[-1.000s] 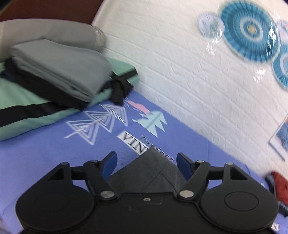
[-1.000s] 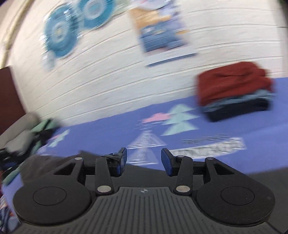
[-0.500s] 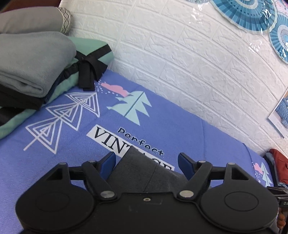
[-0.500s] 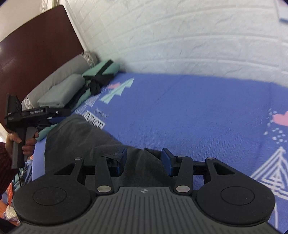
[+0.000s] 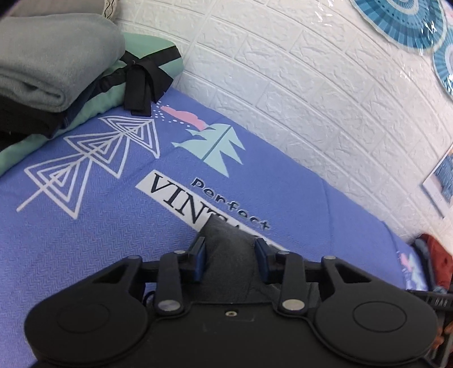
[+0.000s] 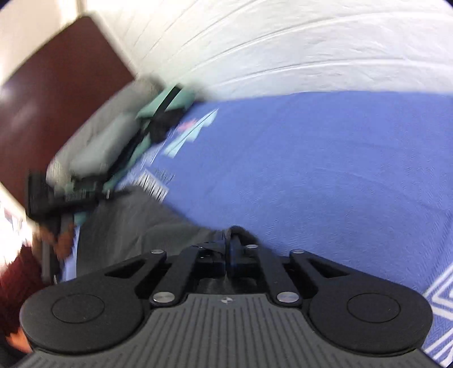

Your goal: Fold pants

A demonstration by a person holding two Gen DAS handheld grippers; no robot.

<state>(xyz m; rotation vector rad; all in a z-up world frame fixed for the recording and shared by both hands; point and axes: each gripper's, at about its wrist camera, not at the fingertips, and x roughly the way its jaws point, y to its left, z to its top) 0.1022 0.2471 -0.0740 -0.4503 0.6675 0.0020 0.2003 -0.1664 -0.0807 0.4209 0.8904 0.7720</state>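
Pants, dark grey, lie on a blue bedspread printed with white triangles, a pale green tree and the words "Perfect VINTAGE". Left gripper: the jaws stand a little apart with a raised corner of the grey cloth filling the gap between the blue pads; whether the pads press the cloth cannot be told. Right gripper: the jaws are drawn together, pinching an edge of the pants, which spread away to the left over the bedspread. The left gripper, blurred, shows at the far end of the cloth in the right wrist view, held in a hand. A stack of folded grey and green bedding with black straps rests at the head of the bed, touching the white brick-pattern wall. Blue paper fans hang on that wall. A dark brown headboard stands behind the bedding. Folded red clothing lies at the far right edge.
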